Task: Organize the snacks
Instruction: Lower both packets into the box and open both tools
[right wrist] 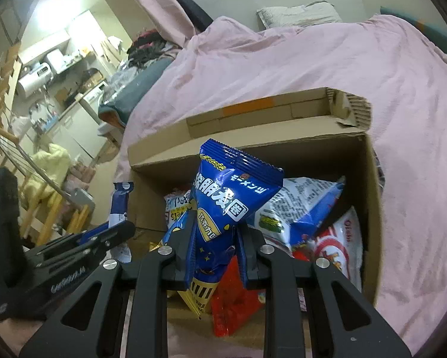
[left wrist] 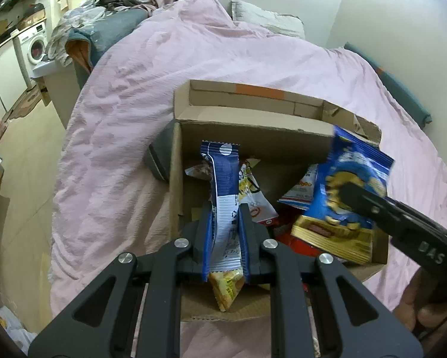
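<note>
We squeeze long blue-white packet (left wrist: 224,205) in left gripper (left wrist: 224,223), over box's near-left corner. Right gripper (right wrist: 214,238) pinches blue snack bag (right wrist: 226,205) tight, over box (right wrist: 253,146) middle. Box sits on pink bed (right wrist: 342,59). Many snacks (right wrist: 336,238) already inside. Both bags still up in air, not dropped in yet.

Two upright blue snack packets (left wrist: 223,185) (right wrist: 223,208) above perhaps half-full cardboard box (left wrist: 238,131).
</note>
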`<state>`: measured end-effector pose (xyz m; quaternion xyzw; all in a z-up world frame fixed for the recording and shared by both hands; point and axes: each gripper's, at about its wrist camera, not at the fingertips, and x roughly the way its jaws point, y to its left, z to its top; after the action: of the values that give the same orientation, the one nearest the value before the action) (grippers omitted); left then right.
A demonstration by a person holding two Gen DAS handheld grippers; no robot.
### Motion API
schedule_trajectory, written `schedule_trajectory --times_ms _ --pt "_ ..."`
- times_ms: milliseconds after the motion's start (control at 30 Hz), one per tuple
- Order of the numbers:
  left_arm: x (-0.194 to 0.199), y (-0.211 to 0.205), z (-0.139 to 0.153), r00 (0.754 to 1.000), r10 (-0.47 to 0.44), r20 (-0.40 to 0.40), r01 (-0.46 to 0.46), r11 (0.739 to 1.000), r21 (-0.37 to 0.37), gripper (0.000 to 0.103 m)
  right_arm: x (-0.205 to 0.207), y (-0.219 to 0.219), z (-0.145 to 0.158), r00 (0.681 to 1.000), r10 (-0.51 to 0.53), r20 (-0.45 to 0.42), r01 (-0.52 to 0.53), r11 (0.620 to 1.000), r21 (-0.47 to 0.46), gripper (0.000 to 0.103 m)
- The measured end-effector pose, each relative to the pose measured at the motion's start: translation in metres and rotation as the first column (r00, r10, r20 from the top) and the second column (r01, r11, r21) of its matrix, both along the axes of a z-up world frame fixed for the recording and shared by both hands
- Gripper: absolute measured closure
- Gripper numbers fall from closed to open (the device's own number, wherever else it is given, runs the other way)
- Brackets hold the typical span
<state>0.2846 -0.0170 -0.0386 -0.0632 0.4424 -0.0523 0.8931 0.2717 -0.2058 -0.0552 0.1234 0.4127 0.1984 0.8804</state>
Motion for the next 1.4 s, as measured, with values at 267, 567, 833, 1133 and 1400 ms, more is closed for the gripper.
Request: schedule_trajectory --times_ms 267,567,833,1133,1400 --pt "0.003 -0.006 -0.005 1.000 -0.024 -0.017 0.024 1.000 0.007 0.090 0.004 0.009 -0.011 0.999 0.020 -0.034 -0.020 1.000 -0.015 0.079" --pt "0.001 -0.002 -0.003 1.000 -0.008 0.006 0.008 1.000 0.009 0.089 0.003 0.011 -0.009 0.999 0.031 -0.031 -0.031 0.999 -0.007 0.076" --pt "-0.001 -0.003 -0.002 1.000 -0.012 0.004 0.012 1.000 0.005 0.088 0.002 0.005 -0.005 1.000 0.019 -0.015 -0.019 1.000 0.022 0.074" --pt "-0.007 0.000 0.006 0.998 0.028 0.054 -0.029 0.999 0.016 0.023 -0.002 -0.004 0.006 0.999 -0.015 0.028 0.013 0.998 0.062 0.019" --pt "-0.008 0.001 0.004 0.998 0.033 0.051 -0.035 0.999 0.027 0.023 -0.001 -0.011 0.006 0.999 -0.037 0.010 0.036 0.997 0.072 0.019"
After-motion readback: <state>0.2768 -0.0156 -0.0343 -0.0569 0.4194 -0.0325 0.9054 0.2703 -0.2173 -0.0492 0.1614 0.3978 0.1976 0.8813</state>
